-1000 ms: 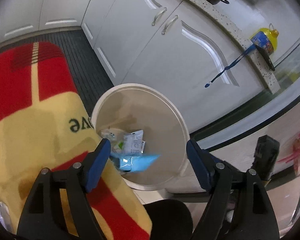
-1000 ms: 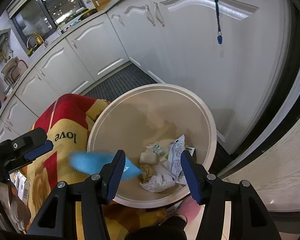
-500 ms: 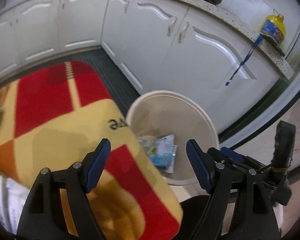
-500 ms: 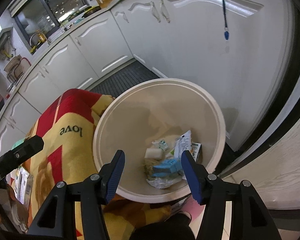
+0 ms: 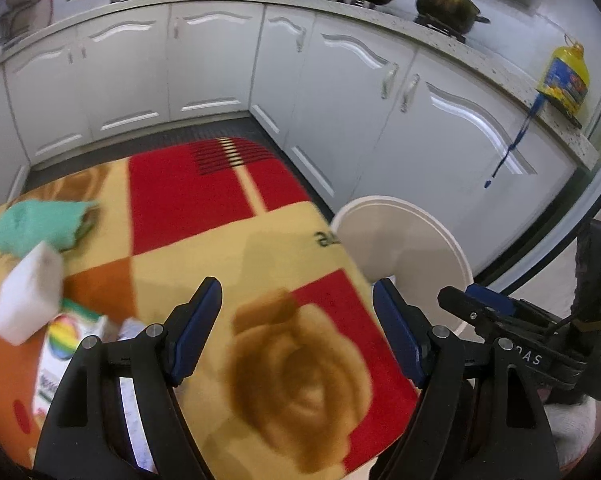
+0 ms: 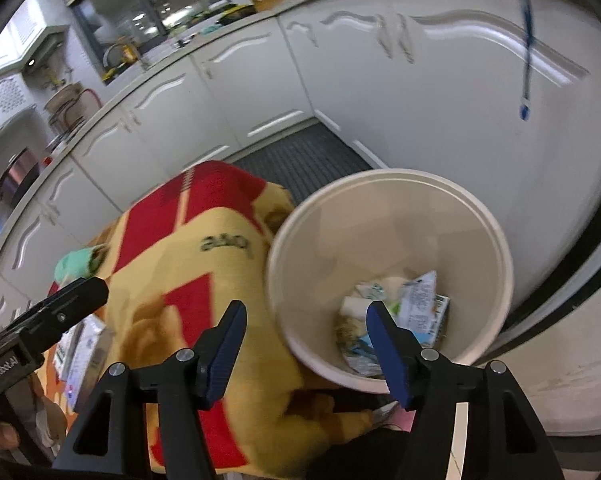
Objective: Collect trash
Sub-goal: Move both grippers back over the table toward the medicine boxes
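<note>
Blanket [image 5: 260, 248] beside bin [image 6: 388, 200], cabinets [image 5: 340, 92] behind

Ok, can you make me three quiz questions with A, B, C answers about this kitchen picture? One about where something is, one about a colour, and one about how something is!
1. Where is the bin?
A. On the counter
B. On the floor beside the blanket-covered table
C. Inside a cupboard

2. What colour is the cloth lying on the blanket?
A. Green
B. Purple
C. Black

3. How is the left gripper?
A. Shut on a wrapper
B. Shut on the sponge
C. Open, holding nothing

Answers:
1 B: it stands low against the blanket's edge, below the cupboard doors.
2 A: it shows mint green at the blanket's far left.
3 C: its blue pads stand wide apart, only blanket showing between them.
</note>
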A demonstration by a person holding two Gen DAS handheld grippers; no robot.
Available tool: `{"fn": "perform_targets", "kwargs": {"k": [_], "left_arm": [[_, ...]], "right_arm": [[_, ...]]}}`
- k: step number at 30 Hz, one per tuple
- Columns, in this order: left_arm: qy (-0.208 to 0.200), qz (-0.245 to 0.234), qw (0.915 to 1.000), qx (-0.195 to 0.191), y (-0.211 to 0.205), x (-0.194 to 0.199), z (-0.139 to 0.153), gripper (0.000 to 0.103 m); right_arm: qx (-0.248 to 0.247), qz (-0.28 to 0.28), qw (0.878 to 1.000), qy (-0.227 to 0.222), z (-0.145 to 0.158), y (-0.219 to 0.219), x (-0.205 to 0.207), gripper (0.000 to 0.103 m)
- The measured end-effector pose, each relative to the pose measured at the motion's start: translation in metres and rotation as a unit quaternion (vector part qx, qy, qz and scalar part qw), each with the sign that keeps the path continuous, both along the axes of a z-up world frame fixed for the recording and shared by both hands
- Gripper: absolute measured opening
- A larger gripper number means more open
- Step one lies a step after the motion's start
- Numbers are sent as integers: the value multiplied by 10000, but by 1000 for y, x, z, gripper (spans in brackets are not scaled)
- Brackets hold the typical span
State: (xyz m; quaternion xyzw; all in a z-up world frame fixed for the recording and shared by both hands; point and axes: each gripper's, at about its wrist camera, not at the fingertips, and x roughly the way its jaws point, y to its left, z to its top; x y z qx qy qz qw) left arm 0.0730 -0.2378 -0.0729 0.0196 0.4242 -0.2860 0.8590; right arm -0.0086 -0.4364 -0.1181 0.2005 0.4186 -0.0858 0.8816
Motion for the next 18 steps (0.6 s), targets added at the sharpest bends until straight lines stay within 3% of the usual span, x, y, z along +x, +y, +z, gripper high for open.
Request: {"fn": "perform_targets", "kwargs": {"k": [18], "left_arm": [[-10,847,9960,274,154,-2,-4,77]], "right_arm": [[120,1186,9929,9,2,99,38,61]]}}
